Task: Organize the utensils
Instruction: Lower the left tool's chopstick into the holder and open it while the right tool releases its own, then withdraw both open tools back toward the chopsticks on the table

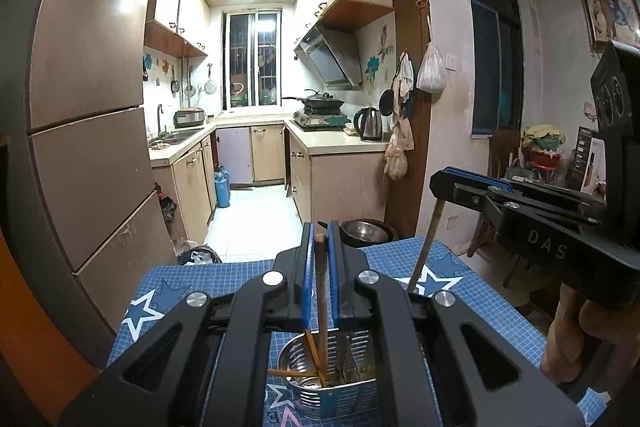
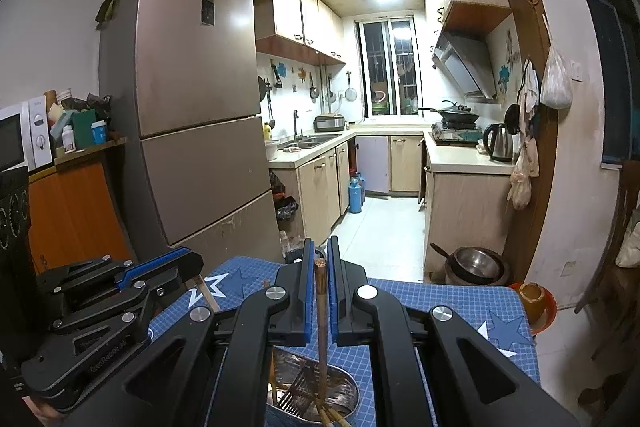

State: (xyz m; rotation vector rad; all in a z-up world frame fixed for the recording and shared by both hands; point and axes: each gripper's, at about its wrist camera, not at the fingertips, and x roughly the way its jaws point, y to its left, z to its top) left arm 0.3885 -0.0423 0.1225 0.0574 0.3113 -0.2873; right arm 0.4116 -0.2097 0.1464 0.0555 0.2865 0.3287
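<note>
A home kitchen fills the background, fridge at ten o'clock and counters running back to a barred window; in front lies a surface [image 1: 208, 281] under a blue gridded cover printed with stars.

On it, at six o'clock in both views, stands a perforated metal utensil holder [image 1: 320, 401], where a few thin sticks already lean. The left gripper [image 1: 321, 239] is closed onto a brown chopstick [image 1: 320, 291], gripped near its blunt upper end. Its long axis runs close to vertical, thin end down inside the holder, blunt end just above the blue pads. The right gripper [image 2: 319, 255] holds a second chopstick [image 2: 321, 311] the same way, narrowed to the stick's width, though I cannot tell whether the pads press it; it too stands near upright with its tip down in the holder.

By my reading, these are light, stiff and slender sticks of wood or bamboo, not fragile but prone to pivot or slip between flat pads. A hold near the thick top, as now, probably suits lowering them in, since the tip hangs free to find the opening. A metal bowl [image 1: 366, 231] sits at twelve o'clock beyond the surface's far edge.
</note>
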